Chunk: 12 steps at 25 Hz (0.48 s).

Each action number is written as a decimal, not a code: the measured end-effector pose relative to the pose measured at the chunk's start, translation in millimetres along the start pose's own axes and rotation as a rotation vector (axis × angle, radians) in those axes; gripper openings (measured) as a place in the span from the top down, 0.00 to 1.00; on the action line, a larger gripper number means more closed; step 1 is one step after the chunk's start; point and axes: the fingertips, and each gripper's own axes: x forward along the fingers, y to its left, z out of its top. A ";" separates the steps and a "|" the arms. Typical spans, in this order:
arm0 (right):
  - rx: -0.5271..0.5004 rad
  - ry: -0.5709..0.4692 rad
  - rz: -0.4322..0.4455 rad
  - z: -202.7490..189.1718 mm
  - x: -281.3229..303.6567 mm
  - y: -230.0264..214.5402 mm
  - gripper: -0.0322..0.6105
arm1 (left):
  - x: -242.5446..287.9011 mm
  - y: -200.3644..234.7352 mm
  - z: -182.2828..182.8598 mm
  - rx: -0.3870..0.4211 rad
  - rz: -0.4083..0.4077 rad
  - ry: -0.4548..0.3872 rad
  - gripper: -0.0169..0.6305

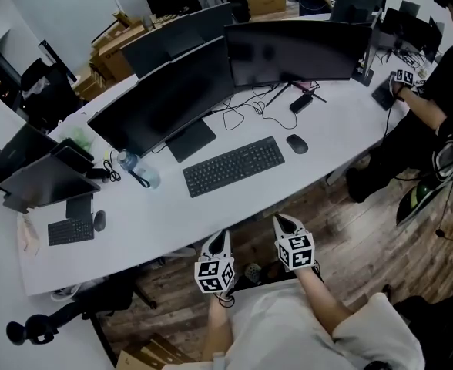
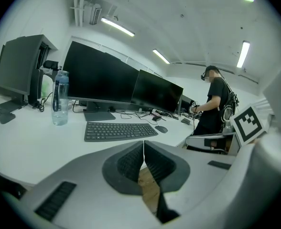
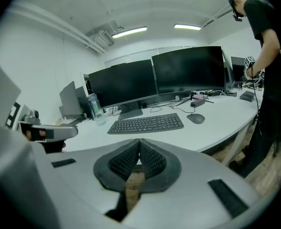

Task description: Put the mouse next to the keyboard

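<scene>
— What's lying out in front of you?
— My white desk point(image 1: 172, 214); a keyboard point(image 1: 234, 166) lies mid-desk; the mouse point(image 1: 296, 143) sits near its right end, apart from it; monitors point(image 1: 169, 95) stand behind; a water bottle point(image 1: 128, 161) to the left; a small keyboard point(image 1: 70, 231) and small mouse point(image 1: 99, 220) far left.

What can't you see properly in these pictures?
- Letters on the flat black keyboard: too small in every view.
- Whether the dark oval mouse has a cord: too small to tell in any view.
- The person in black clothes: partly cut off by the right edge of the head view.
- What the brown cardboard box holds: far off and too small, head view.
</scene>
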 end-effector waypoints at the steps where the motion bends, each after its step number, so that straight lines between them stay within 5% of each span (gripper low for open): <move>1: -0.002 -0.001 0.000 0.2 -0.4 -0.6 0.95 | 0.6 0.0 0.5 0.001 0.002 -0.002 0.94; 12: -0.015 0.002 0.001 -1.1 -2.8 -4.0 0.95 | -1.6 4.0 -0.5 0.005 0.030 -0.003 0.94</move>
